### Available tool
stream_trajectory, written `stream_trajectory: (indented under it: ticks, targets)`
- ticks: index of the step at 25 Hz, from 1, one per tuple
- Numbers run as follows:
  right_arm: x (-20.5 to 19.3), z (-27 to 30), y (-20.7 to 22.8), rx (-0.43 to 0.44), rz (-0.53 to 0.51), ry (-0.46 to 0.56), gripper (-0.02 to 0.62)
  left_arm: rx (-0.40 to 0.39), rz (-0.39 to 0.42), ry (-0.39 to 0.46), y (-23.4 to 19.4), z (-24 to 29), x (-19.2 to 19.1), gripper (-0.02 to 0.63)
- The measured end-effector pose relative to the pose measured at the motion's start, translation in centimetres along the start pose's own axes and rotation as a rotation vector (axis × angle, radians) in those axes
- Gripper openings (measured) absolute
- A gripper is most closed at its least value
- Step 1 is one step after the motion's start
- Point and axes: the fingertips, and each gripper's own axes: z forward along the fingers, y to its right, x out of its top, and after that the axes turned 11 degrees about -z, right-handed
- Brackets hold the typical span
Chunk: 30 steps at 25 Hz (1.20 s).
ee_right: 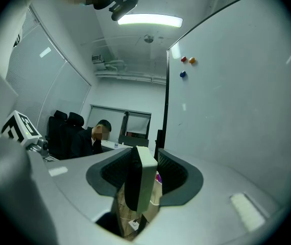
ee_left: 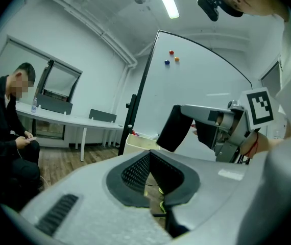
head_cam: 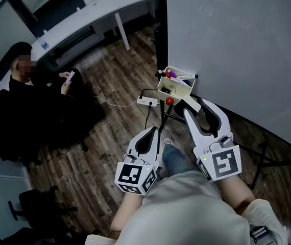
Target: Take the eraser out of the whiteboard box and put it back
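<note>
Gripping the eraser (ee_right: 143, 184) in the right hand-held gripper (ee_right: 141, 162), near the whiteboard box (head_cam: 168, 90), with the left hand-held gripper (ee_left: 149, 157) closed, empty

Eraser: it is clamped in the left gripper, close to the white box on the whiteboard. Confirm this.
Not quite: the eraser is clamped in the right gripper, not the left, close to the white box on the whiteboard. The right gripper view shows it between that gripper's jaws; the left gripper holds nothing.
</note>
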Motion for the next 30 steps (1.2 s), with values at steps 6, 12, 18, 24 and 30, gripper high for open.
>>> stream_trajectory:
  ticks: [6,12,18,24,30]
  targets:
    - [-0.2,1.3,0.9,-0.009,-0.004,-0.003,0.167,0.002,-0.004,-0.006,-0.6,0.9,0.4,0.000]
    - [-1.1,2.8,2.1,-0.020,-0.005,-0.012,0.167,0.002,-0.015,-0.007,-1.4,2.1,0.7,0.000]
    - [-2.1,4.4,2.7,-0.016,-0.007,-0.023,0.167,0.006,-0.024,-0.011,-2.3,3.3,0.8,0.000]
    - [-2.8,5.6,3.6,-0.014,-0.009,-0.028,0.167,0.013,-0.024,-0.014,-3.0,4.5,1.1,0.000]
    - [-4.2,6.6,4.0,-0.004,-0.009,-0.055,0.167,0.017,-0.025,-0.022,-3.5,5.4,1.0,0.000]
